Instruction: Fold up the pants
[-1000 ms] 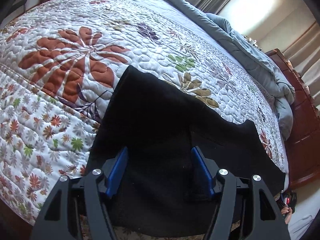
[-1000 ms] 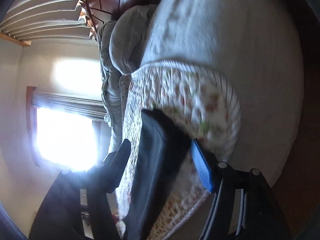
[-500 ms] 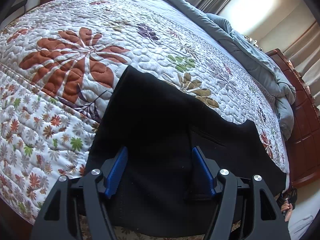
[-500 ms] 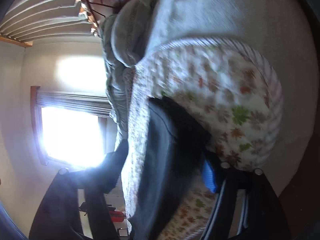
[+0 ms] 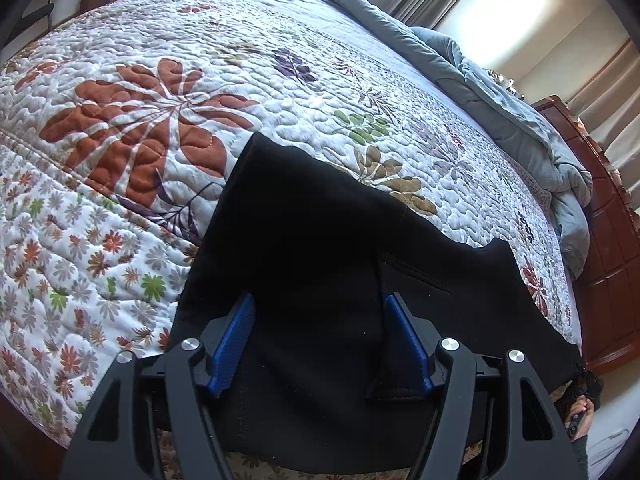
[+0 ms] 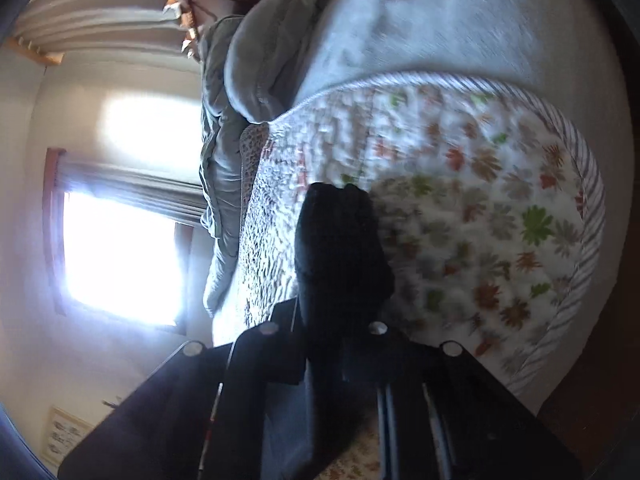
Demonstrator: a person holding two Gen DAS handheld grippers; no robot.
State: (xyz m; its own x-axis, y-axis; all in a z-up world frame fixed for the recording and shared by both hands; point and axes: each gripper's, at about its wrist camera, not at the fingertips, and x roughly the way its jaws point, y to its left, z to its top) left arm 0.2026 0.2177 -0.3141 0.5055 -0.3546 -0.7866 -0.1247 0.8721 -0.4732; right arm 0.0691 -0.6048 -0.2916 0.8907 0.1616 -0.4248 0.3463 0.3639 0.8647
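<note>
- While our left gripper (image 5: 318, 340) hangs open over the black pants (image 5: 320, 248) on the quilt (image 5: 120, 128), let's wait.
- Our right gripper (image 6: 324, 336) is clamped on the pants' edge; we should lift evenly, keeping layers aligned.

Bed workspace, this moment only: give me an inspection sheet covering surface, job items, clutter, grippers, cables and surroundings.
Surface: floral quilt covering the bed, leaf and flower print.
Job's things: black pants lying on the quilt near the bed edge, partly folded over themselves.
Clutter: grey-blue duvet bunched along the far side of the bed.
Grippers: left gripper open, blue pads either side of the pants cloth; right gripper shut on the pants, view motion-blurred.
Cables: nothing seen.
Surroundings: dark wooden headboard, curtains, bright window.
</note>
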